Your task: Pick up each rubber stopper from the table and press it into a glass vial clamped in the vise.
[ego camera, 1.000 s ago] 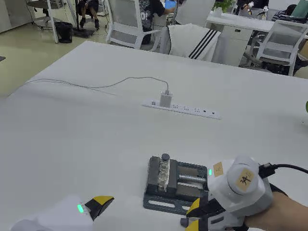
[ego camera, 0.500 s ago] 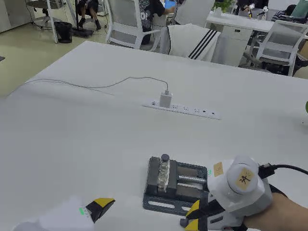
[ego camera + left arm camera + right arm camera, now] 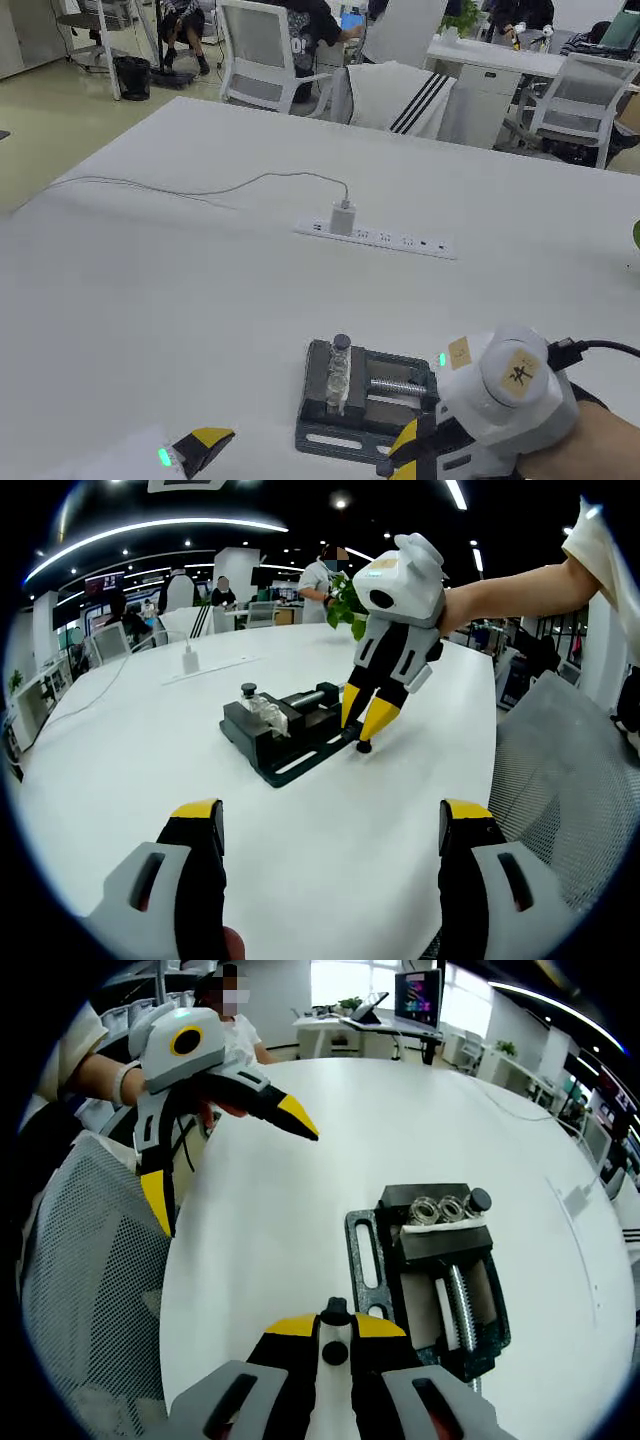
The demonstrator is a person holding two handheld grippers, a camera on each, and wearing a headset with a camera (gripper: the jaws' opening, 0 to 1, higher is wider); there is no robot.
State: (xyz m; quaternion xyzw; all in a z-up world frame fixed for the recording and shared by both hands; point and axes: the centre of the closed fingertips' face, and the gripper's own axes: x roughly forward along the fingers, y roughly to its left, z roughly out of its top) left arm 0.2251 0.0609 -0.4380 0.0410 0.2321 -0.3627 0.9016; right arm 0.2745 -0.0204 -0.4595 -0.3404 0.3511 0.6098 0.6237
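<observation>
Rubber stopper [image 3: 335, 1308] is pinched in the right gripper [image 3: 335, 1327] jaws, just beside the vise [image 3: 440, 1260] base. Left gripper [image 3: 330, 815] jaws are spread, nothing held, well apart from the vise. Stopper is judged light, soft and grippy, best gripped on its upper sides. Glass vials [image 3: 437, 1209] in the vise are judged fragile.

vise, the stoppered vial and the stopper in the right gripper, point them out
vise [image 3: 445, 1245]: right gripper view, its dark block below the vials
stoppered vial [image 3: 478, 1200]: right gripper view, its black cap
stopper [image 3: 335, 1311]: right gripper view, its black top
</observation>
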